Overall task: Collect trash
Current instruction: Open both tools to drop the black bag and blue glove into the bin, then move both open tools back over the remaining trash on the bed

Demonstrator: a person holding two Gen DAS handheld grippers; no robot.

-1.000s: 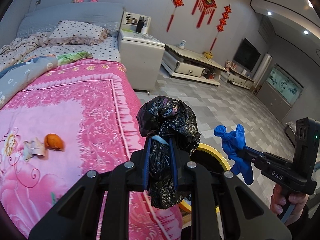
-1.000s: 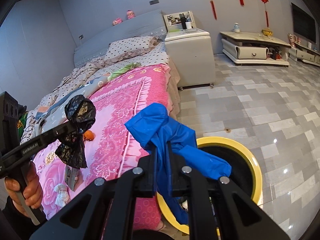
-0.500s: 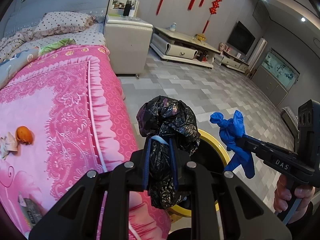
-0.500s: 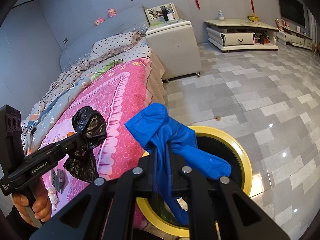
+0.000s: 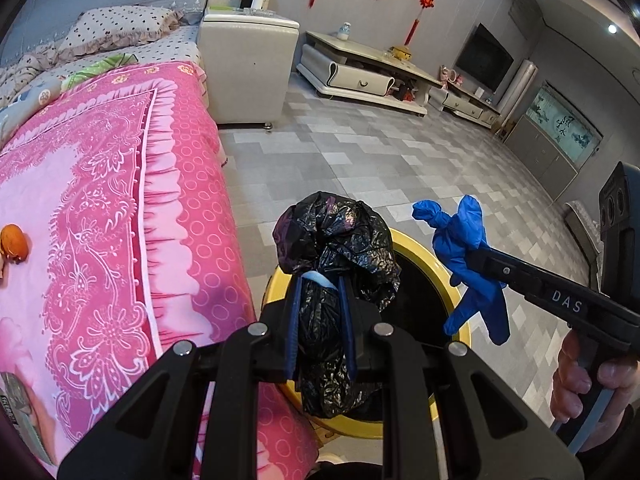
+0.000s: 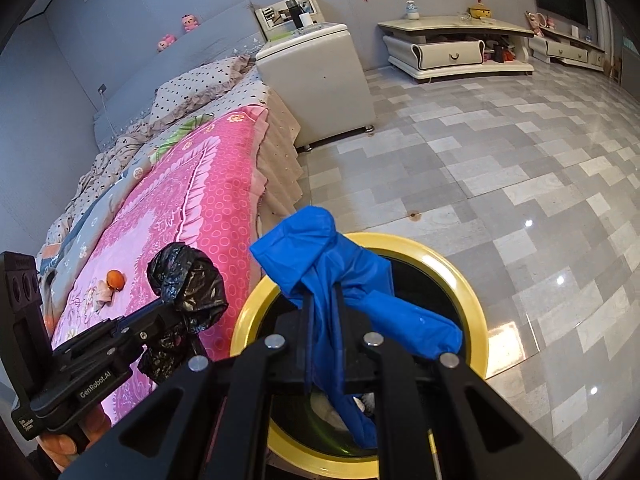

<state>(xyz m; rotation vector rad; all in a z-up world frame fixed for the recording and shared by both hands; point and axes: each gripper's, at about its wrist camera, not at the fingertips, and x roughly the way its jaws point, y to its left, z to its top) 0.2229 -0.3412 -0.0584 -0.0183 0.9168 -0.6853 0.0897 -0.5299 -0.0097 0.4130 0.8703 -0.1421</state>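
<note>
My left gripper (image 5: pixel 320 280) is shut on a crumpled black plastic bag (image 5: pixel 340 248) and holds it over the near rim of a yellow-rimmed trash bin (image 5: pixel 432 256) on the floor. The bag also shows in the right wrist view (image 6: pixel 188 284). My right gripper (image 6: pixel 322 292) is shut on a blue rubber glove (image 6: pixel 332 256), held above the bin's opening (image 6: pixel 460 280). The glove also shows in the left wrist view (image 5: pixel 464 240). An orange fruit (image 5: pixel 14 242) and crumpled paper (image 6: pixel 102 292) lie on the pink bedspread.
The bed with the pink cover (image 5: pixel 120 200) runs along the left, right beside the bin. A white bedside cabinet (image 5: pixel 248 68) stands beyond it, and low TV cabinets (image 5: pixel 360 80) line the far wall. Grey tiled floor (image 6: pixel 520 160) spreads to the right.
Both grippers have moved away from the bed toward the bin, carrying the bag and glove. The bin now sits larger and more directly under both of them.
</note>
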